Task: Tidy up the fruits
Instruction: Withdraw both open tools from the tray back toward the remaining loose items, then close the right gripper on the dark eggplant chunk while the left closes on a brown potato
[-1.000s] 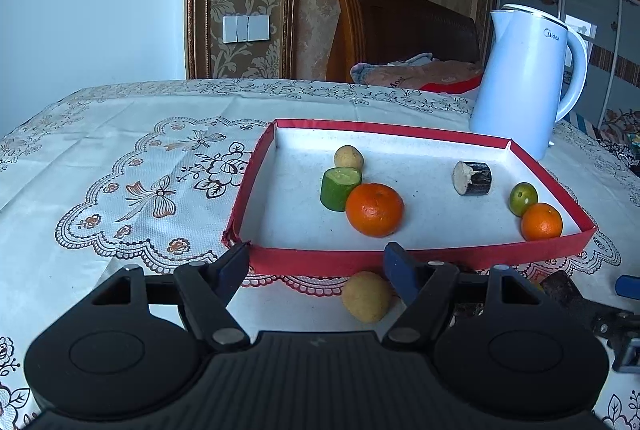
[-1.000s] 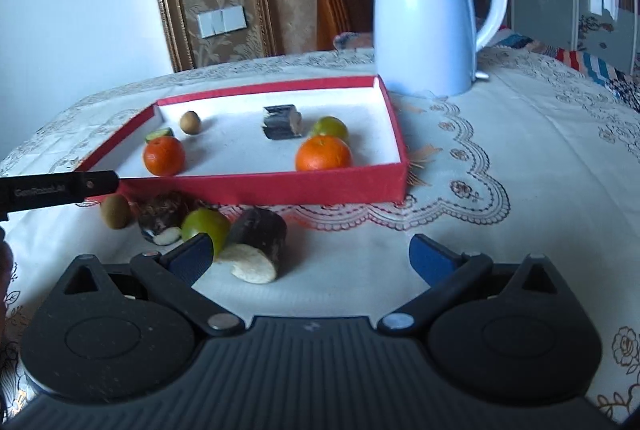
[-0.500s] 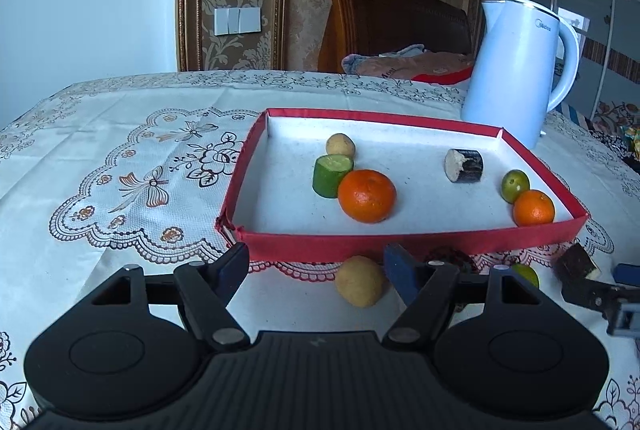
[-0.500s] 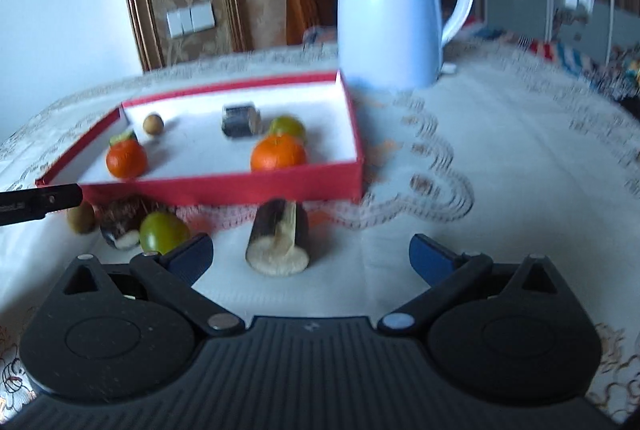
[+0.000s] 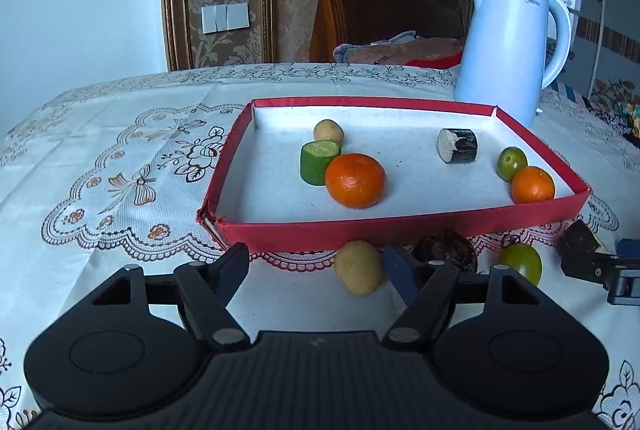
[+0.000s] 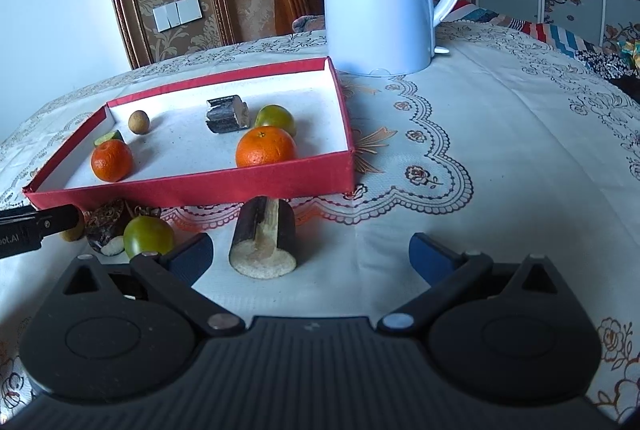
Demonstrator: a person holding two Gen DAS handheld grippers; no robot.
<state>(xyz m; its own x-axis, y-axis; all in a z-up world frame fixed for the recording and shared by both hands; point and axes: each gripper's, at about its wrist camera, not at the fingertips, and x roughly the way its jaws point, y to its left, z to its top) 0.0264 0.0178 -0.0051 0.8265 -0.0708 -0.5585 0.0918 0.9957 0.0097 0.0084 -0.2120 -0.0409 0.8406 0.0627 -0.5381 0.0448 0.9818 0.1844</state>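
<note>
Left gripper point(image 5: 316, 272) was spread wide, low over the cloth just near of the tray point(image 5: 400, 230), with a potato point(image 5: 359, 273) between its fingers but untouched. Right gripper point(image 6: 310, 254) was likewise spread, a cut cane piece point(image 6: 264, 244) lying between its fingers, nearer the left one. Two oranges point(image 5: 355, 180), a cucumber stub point(image 5: 318, 162) and a lime point(image 5: 511, 163) sat in the tray; another lime point(image 6: 148, 236) lay outside, near of it.

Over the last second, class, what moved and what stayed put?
Both grippers shifted. The left gripper pulled back, open, bringing the small potato into view beyond it. The right gripper, open, swung toward the cut dark-skinned piece. Nothing was grasped or released; the red tray and its fruits stayed put.
</note>
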